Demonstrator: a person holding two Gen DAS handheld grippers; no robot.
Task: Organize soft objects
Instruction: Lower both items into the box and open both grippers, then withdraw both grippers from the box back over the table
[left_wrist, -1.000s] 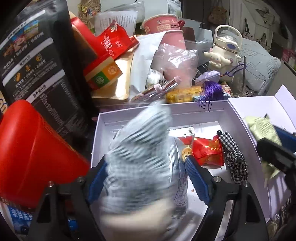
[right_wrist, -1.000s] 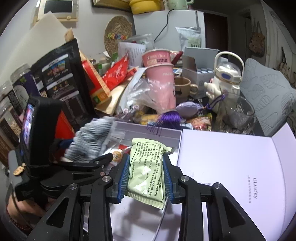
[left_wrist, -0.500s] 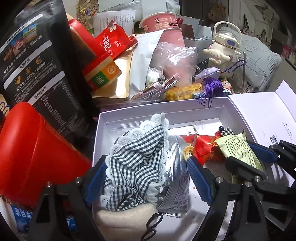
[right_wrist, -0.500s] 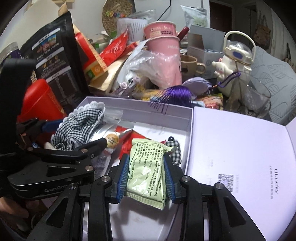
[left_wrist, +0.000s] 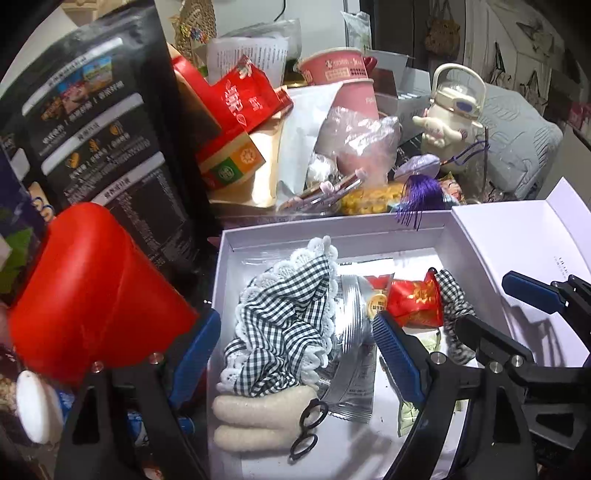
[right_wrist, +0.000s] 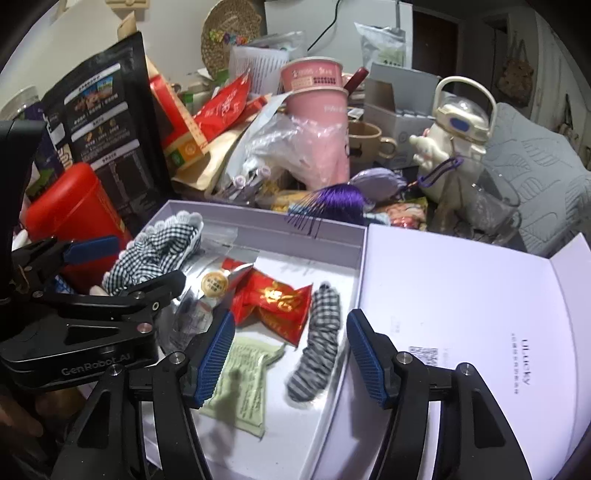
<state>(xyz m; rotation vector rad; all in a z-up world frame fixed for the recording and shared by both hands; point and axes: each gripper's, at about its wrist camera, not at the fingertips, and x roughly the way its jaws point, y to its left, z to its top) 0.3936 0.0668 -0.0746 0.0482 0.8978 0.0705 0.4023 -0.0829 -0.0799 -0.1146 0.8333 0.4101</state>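
Green packet (right_wrist: 243, 380) lay flat on the floor of the white box (right_wrist: 280, 230), just below and slightly inside the left-hand pad of the right gripper (right_wrist: 291, 354), whose jaws were opening with nothing pressed between them. Its long axis ran roughly along the fingers' pointing direction. A small gingham scrunchie (right_wrist: 321, 332) lay between the two pads and beyond their tips, also lengthwise, near the box's right wall. Red snack packets (right_wrist: 273, 302) sat farther ahead, toward the left pad. The left gripper (left_wrist: 295, 354) stood spread wide over the box's other end, the frilled gingham cloth (left_wrist: 284, 317) and a silver sachet (left_wrist: 351, 332) between its pads, neither visibly pinched. Judged by position, the right gripper was nearer to packet and scrunchie; the left, to the cloth.
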